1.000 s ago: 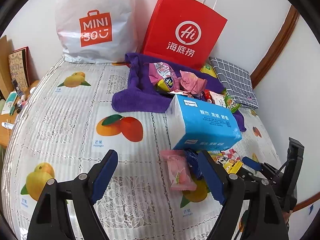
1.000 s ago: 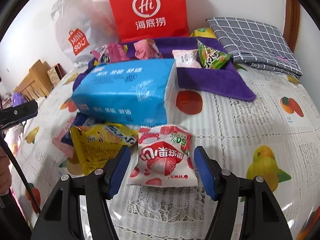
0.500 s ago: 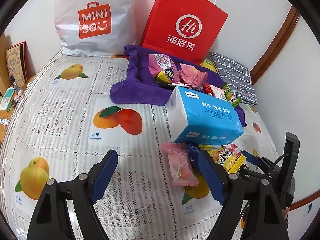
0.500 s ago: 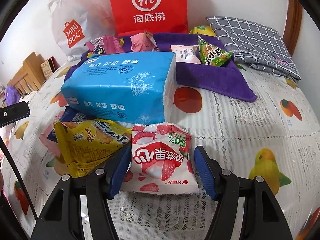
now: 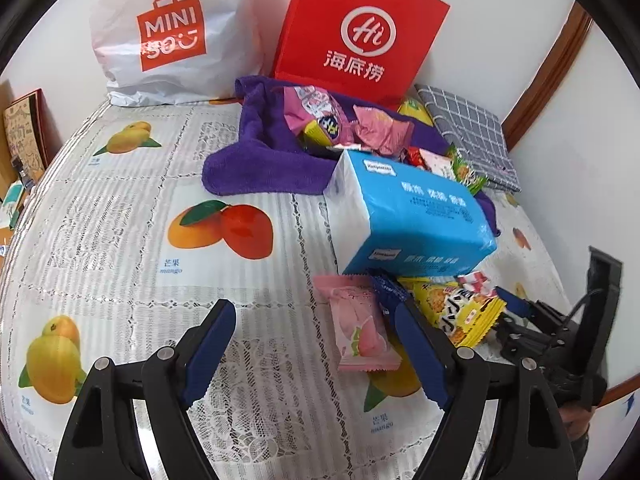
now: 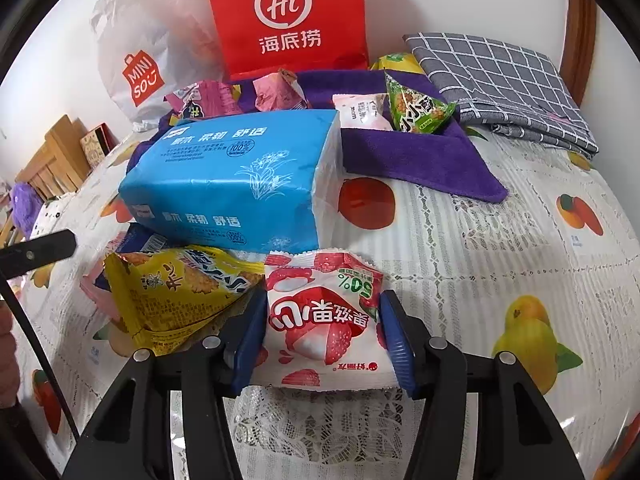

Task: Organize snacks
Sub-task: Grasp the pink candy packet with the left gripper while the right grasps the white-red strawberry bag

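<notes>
Idling left of the blue tissue pack [image 5: 412, 220], left gripper [image 5: 316, 354] stood wide, empty. Right gripper [image 6: 322, 340] sat nearer: jaws closing around the lychee snack packet [image 6: 324, 316], just in front of the pack, long axis along the fingers.

Blue tissue pack [image 6: 236, 184], red paper bag [image 6: 286, 16], white shopping bag [image 5: 172, 36], grey checked cloth [image 6: 504, 84].

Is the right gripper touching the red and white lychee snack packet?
Touching. In the right wrist view the right gripper is closing with the lychee packet between its blue pads, and both pads meet the packet's side edges with no gap showing.
</notes>
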